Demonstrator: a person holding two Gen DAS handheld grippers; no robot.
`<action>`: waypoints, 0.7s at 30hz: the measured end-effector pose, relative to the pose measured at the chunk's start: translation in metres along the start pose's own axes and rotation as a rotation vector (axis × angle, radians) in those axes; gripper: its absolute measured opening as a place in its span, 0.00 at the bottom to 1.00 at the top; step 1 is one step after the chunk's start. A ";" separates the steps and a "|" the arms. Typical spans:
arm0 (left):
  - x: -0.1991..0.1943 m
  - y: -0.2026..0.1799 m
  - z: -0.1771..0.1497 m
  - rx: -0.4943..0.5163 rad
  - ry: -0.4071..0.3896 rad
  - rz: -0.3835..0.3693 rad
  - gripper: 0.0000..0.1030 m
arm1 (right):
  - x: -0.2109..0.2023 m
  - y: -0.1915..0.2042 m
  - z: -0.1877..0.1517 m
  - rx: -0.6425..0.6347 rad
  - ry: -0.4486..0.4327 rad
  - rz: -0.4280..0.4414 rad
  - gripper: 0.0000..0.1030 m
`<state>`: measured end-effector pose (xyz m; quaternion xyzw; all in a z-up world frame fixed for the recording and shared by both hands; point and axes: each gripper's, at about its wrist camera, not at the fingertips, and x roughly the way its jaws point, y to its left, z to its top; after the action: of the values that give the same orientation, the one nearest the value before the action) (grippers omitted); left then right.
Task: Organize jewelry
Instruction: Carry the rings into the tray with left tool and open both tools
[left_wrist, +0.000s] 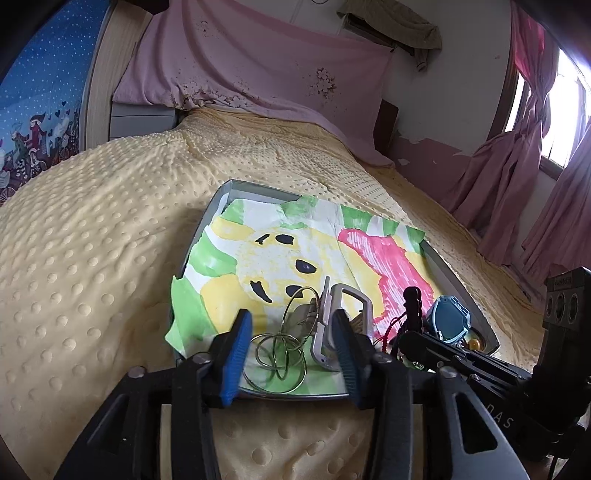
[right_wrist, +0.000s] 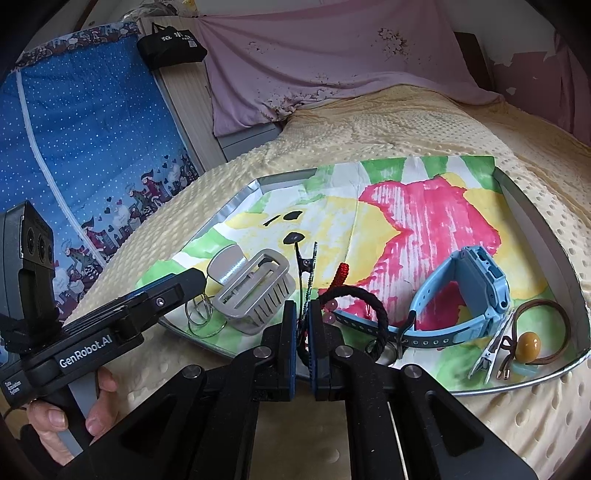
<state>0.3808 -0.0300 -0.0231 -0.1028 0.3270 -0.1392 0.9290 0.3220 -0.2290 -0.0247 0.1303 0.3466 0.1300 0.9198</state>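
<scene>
Right gripper (right_wrist: 303, 325) low at the tray's (right_wrist: 546, 236) near edge, fingers pressed together on the black cord bracelet (right_wrist: 373, 306). Left gripper (left_wrist: 291, 347) spread over the wire rings (left_wrist: 277, 354), its right pad beside the grey clip (left_wrist: 332, 325); it holds nothing. A hand (right_wrist: 70, 417) grips its handle, tool angled in from the left. Watch (right_wrist: 476, 291), bead tie (right_wrist: 528, 343) and metal clips lie scattered on the painted paper; sorting looks barely begun.
</scene>
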 end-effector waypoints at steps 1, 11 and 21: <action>-0.004 0.001 0.000 -0.004 -0.018 0.003 0.60 | -0.003 -0.001 -0.001 0.001 -0.005 -0.003 0.11; -0.045 0.001 -0.001 -0.020 -0.091 0.013 0.72 | -0.059 -0.006 -0.004 0.016 -0.146 -0.053 0.49; -0.135 -0.008 -0.019 -0.015 -0.243 0.051 0.98 | -0.156 0.014 -0.025 -0.003 -0.319 -0.097 0.94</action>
<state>0.2667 0.0042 0.0428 -0.1175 0.2155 -0.0993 0.9643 0.1895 -0.2639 0.0561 0.1310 0.2018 0.0638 0.9685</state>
